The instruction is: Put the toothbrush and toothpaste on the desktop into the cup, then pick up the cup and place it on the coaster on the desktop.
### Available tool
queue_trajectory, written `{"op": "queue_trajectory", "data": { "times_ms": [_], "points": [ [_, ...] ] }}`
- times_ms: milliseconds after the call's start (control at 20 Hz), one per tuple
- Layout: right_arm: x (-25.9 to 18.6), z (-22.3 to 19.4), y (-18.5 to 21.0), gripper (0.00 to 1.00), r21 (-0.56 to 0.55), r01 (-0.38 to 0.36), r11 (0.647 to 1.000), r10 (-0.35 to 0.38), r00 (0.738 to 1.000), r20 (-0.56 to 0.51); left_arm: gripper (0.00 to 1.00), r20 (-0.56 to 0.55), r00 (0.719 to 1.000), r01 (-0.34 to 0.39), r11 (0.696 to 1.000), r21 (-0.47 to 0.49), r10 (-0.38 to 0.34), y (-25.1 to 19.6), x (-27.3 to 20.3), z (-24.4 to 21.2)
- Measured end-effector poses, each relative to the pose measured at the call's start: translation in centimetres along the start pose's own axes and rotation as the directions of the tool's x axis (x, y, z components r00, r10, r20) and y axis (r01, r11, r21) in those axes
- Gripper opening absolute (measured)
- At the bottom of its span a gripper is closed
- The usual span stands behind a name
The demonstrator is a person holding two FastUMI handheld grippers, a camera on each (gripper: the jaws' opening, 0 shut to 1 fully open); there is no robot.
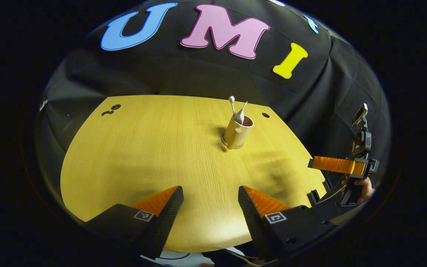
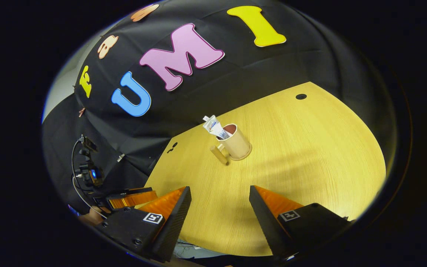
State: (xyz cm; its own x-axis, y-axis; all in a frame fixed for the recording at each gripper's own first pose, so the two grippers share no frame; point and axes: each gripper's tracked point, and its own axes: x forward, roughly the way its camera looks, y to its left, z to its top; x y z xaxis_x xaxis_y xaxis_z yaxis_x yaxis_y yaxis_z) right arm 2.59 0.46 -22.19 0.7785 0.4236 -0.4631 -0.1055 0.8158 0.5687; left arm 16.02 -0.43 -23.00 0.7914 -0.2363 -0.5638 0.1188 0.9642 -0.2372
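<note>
Cup [image 1: 237, 132]: this is the item both grippers face, and neither one is touching it. The left gripper [image 1: 210, 200] has its jaws spread wide with only bare desktop [image 1: 143, 148] between them. The right gripper [image 2: 219, 200] is likewise wide open and holds nothing. In the left gripper view, the right gripper appears again at the right edge of the desk, held by a hand [image 1: 361, 187] and drawn well back from the cup. Both tools sit at the near edge of the desk, which suggests a stand-off position chosen to leave the cup undisturbed.

Outward from the jaws, the desktop runs bare up to the cup, which stands upright toward the far side of the desk, near the black cloth wall. A thin disc, probably the coaster [image 1: 232, 144], shows under its base; the match cannot be confirmed at this distance.

Contents: the toothbrush [image 1: 232, 105] stands in the cup with its head up, leaning on the rim. The toothpaste [image 2: 213, 126] tube also rests inside, its crimped end projecting above the rim. In the right gripper view, a short cylindrical part shows just beside the cup's base, possibly its handle.

Judgement: both items are loaded and the cup appears placed, so the task looks complete or nearly so.
</note>
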Motion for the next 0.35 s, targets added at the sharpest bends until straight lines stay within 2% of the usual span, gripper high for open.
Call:
{"op": "queue_trajectory", "data": {
  "times_ms": [350],
  "points": [
    [0.16, -0.68, 0.68, 0.97, -0.011, 0.003, 1.000, -0.003, 1.000, -0.007, 0.92, -0.008, 1.000, -0.001, 1.000, -0.008, 0.001, 0.57, -0.13, -0.75]
  ]
}}
